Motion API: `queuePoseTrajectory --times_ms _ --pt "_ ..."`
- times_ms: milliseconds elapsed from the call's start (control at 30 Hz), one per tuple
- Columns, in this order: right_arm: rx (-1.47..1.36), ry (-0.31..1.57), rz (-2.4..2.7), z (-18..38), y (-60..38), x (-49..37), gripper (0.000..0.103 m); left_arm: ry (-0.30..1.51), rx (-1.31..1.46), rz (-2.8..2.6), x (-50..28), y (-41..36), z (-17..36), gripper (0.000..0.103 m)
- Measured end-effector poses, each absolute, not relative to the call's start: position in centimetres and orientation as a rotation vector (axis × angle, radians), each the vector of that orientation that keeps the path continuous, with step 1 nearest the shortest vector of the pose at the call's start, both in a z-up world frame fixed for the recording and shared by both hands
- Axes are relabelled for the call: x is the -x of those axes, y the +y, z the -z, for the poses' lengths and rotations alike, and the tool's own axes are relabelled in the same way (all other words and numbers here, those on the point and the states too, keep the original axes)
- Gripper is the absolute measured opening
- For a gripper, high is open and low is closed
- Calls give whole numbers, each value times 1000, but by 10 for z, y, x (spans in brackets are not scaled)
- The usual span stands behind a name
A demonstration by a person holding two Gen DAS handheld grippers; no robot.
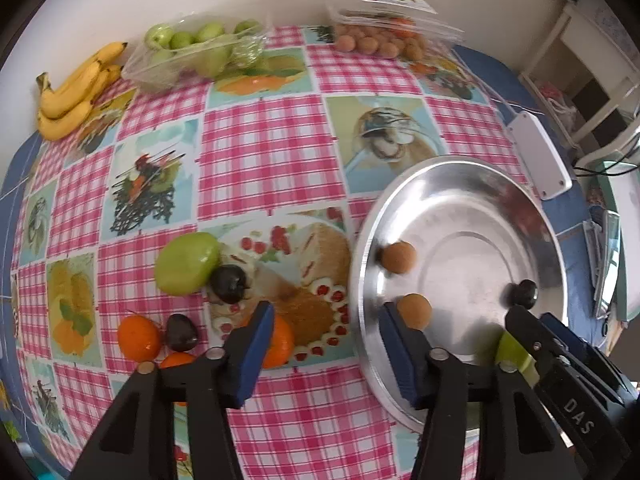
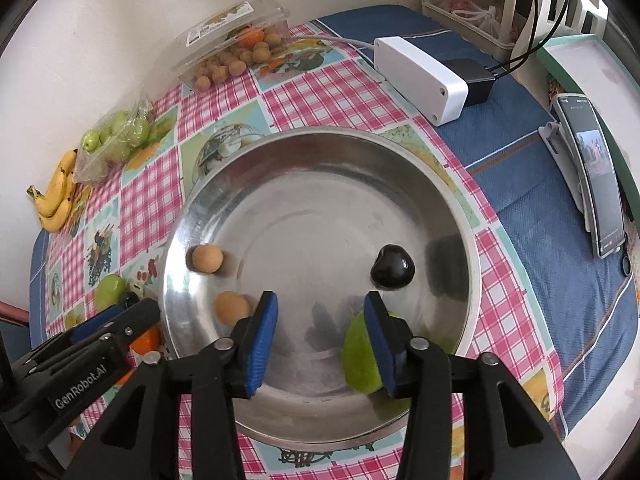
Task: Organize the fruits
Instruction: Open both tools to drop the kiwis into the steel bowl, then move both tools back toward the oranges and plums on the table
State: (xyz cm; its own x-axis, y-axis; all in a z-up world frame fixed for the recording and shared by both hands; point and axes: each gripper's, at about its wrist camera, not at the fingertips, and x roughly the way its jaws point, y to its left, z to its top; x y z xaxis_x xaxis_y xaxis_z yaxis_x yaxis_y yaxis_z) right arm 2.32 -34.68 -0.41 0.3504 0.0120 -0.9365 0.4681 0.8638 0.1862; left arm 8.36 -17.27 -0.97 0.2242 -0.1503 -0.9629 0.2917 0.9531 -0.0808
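A: Left wrist view, what did it alone show?

B: Loose fruit on the glossy checked tablecloth (image 1: 260,144): a smooth green apple (image 1: 186,264), a dark plum (image 1: 229,283) touching it, oranges (image 1: 139,338) at 8 o'clock. The left gripper (image 1: 326,350) stood released, jaws parted and empty, straddling the rim of the metal plate (image 1: 472,200).

A: And the right wrist view?

B: The whole round, shiny plate (image 2: 320,168): two matte tan longans (image 2: 207,259) at 9 o'clock, a glossy plum (image 2: 392,267) at 3, a green apple (image 2: 360,356) at 5. The right gripper (image 2: 318,336) was released, gripping nothing; its right pad overlapped that apple.
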Motion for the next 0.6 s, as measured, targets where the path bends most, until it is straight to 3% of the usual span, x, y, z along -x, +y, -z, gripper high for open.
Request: queuePoseTrajectory --times_ms 67,167,367,433,533,600 --pt "-464 1182 313 4 -347 -24 66 1313 -126 286 -86 -170 12 65" --pt "-461 1180 319 5 -347 -24 74 1313 -122 265 -89 -164 13 71" --pt "-463 1191 317 8 -348 -26 79 1321 -123 242 -91 -159 18 78" --pt "-463 1194 316 9 -347 -26 90 1317 -123 234 -92 -158 18 83" --pt "-454 1188 322 9 -347 -26 93 1295 -130 217 -92 -156 17 103" --pt "-452 1183 329 9 -348 -26 97 1275 -144 201 -92 -155 16 103"
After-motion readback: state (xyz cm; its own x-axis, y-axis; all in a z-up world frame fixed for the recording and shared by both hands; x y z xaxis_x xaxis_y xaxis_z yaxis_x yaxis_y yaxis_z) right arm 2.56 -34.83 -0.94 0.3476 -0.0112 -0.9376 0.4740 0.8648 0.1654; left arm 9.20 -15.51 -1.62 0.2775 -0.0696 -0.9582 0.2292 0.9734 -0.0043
